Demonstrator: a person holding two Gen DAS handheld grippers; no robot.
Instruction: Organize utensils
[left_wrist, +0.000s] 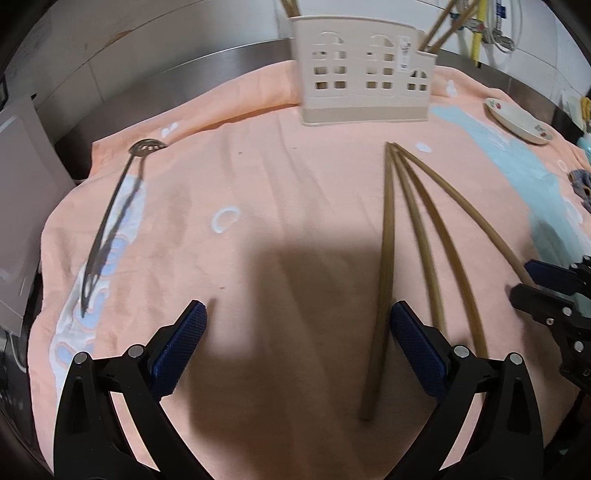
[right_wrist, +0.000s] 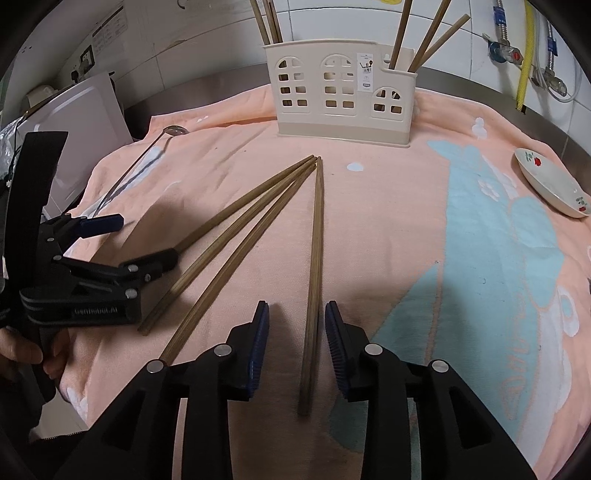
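Observation:
Several brown chopsticks (right_wrist: 236, 236) lie fanned on the peach towel (right_wrist: 388, 221), tips meeting near the cream utensil holder (right_wrist: 343, 96), which has more chopsticks standing in it. My right gripper (right_wrist: 296, 308) is open astride the rightmost chopstick (right_wrist: 316, 258), with a gap at each pad. My left gripper (left_wrist: 298, 310) is open wide, and the leftmost chopstick (left_wrist: 384, 258) runs just inside its right finger. A slotted metal spoon (left_wrist: 110, 221) lies on the towel's left side. Each gripper shows in the other's view: the right gripper (left_wrist: 524, 280), the left gripper (right_wrist: 147, 239).
A small flowered dish (right_wrist: 550, 184) sits at the towel's right edge. A white board (right_wrist: 85, 129) leans at the far left. A steel counter rim and tiled wall with pipes and valves (right_wrist: 524, 55) stand behind the holder. A hand (right_wrist: 22, 350) holds the left gripper.

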